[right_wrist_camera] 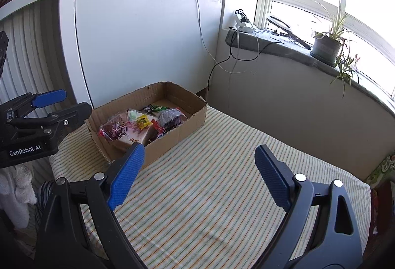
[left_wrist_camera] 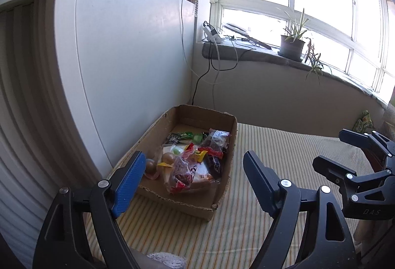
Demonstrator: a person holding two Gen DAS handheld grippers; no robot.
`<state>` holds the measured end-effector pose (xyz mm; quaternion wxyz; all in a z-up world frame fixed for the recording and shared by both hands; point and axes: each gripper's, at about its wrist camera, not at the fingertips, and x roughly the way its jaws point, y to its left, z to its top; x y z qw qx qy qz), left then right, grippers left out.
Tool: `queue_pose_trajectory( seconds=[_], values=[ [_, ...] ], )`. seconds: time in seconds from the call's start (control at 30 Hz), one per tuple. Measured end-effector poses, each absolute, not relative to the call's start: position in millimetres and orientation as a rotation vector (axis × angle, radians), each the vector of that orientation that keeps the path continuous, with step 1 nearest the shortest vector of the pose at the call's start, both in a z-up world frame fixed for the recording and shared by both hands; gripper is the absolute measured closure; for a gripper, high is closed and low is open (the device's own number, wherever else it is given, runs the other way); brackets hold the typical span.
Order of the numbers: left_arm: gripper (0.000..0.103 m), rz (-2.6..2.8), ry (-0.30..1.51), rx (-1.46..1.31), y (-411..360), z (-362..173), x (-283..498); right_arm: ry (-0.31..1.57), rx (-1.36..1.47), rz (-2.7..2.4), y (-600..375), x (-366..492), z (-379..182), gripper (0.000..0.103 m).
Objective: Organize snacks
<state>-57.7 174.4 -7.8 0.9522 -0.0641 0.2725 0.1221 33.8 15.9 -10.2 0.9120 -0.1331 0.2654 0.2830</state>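
An open cardboard box (left_wrist_camera: 158, 130) is sitting on the striped cloth (right_wrist_camera: 222, 170) against the white panel (left_wrist_camera: 128, 46). It is holding the snacks (left_wrist_camera: 190, 165): clear bags with red print, a yellow packet, green wrappers and two round brown pieces at its near left corner. The left gripper (left_wrist_camera: 195, 182) is hovering just before the box, jaws spread wide, nothing between them. The right gripper (right_wrist_camera: 200, 170) is hanging over bare cloth beside the box, angled downward, jaws likewise spread and gripping nothing.
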Motion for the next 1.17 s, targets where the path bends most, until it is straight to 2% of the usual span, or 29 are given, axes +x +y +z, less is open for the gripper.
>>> queue_pose_trajectory(
  seconds=[0.17, 0.53, 1.17],
  values=[
    [0.021, 0.272, 0.553, -0.106, 163.4, -9.4, -64.6, 0.559, -0.183, 0.584, -15.7, 18.2, -19.3, 0.01],
    [0.021, 0.255, 0.528, -0.12, 149.7, -4.7, -72.4, 0.491, -0.22, 0.536, -35.0, -13.2, -1.6, 0.01],
    [0.021, 0.28, 0.5, -0.096, 149.7, -7.1, -75.5, 0.504, -0.182, 0.502, -57.0, -20.4, -11.9, 0.01]
  ],
)
